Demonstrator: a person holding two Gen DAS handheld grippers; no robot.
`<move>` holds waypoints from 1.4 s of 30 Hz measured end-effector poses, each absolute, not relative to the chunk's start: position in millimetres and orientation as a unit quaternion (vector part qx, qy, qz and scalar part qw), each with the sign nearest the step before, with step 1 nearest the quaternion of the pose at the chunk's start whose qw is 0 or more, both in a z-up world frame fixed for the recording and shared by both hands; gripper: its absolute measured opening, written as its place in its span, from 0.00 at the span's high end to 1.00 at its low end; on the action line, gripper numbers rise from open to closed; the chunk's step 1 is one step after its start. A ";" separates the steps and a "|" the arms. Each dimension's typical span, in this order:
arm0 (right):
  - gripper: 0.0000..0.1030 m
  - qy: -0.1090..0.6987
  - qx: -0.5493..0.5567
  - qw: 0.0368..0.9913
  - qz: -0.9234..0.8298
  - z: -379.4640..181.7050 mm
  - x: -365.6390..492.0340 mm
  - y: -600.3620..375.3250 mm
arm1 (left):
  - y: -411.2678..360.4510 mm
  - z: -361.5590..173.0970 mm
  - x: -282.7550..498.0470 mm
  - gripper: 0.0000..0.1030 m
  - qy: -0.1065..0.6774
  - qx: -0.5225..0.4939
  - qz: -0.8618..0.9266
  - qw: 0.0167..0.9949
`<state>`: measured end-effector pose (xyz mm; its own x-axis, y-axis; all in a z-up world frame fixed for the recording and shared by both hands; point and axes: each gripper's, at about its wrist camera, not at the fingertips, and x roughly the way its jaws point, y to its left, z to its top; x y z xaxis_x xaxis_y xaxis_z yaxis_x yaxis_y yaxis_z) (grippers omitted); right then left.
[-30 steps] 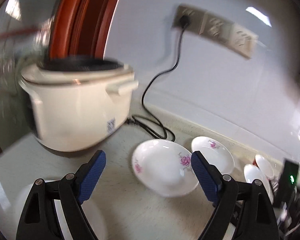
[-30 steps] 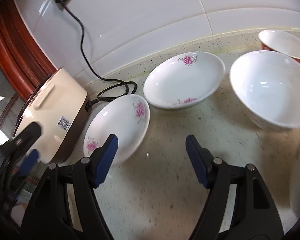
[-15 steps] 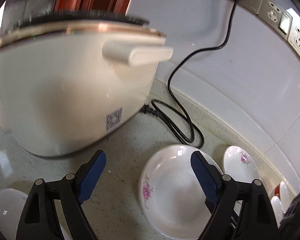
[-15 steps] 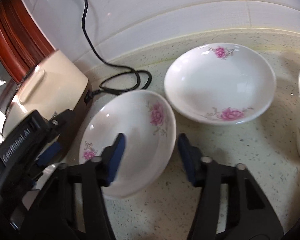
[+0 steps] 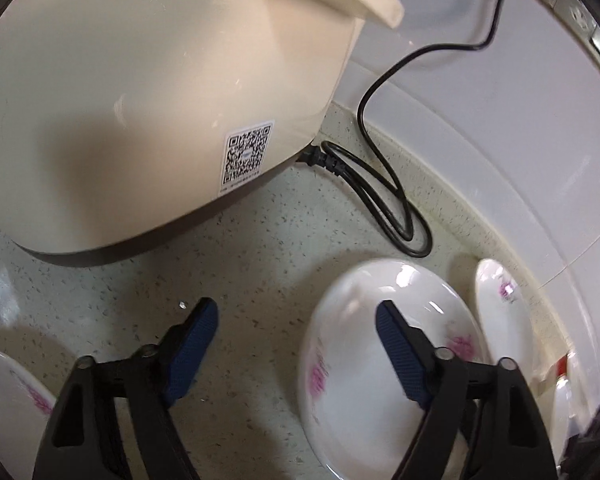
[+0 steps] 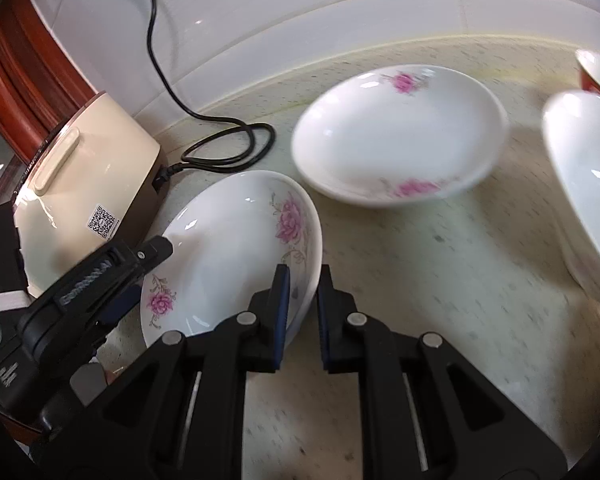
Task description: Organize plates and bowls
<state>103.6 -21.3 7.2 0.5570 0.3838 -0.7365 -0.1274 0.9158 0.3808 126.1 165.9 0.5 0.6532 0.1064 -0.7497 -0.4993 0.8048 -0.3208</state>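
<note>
Right wrist | plate (image 6: 228,248) rim between right tongs (image 6: 303,280) (pinched)

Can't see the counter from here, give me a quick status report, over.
Right gripper just closed, shut on near floral plate rim. Left gripper open, jaws narrowing, straddling that plate's other edge. Rice cooker and cord crowd the left.

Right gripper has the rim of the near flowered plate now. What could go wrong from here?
1. The right gripper pinches only the near plate at its rim; glazed ware may slip or tilt when lifted.
2. The left gripper, open with its jaws just closing, reaches over the plate's other edge; the two could pull against each other.
3. The second flowered plate and the power cord lie close by, so a swing might hit them.
</note>
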 end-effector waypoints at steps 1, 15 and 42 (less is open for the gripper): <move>0.85 0.448 0.144 0.870 0.146 7.8 102.0 -23.7 | 165.1 1.3 125.4 0.33 0.384 -0.253 0.176 0.871; 0.83 0.453 0.148 0.865 0.157 8.0 99.7 -26.7 | 131.7 2.0 124.5 0.76 0.407 -0.186 0.136 0.884; 0.86 0.447 0.158 0.863 0.175 26.7 99.6 -32.2 | 156.3 29.7 103.8 0.82 0.347 -0.199 0.208 0.893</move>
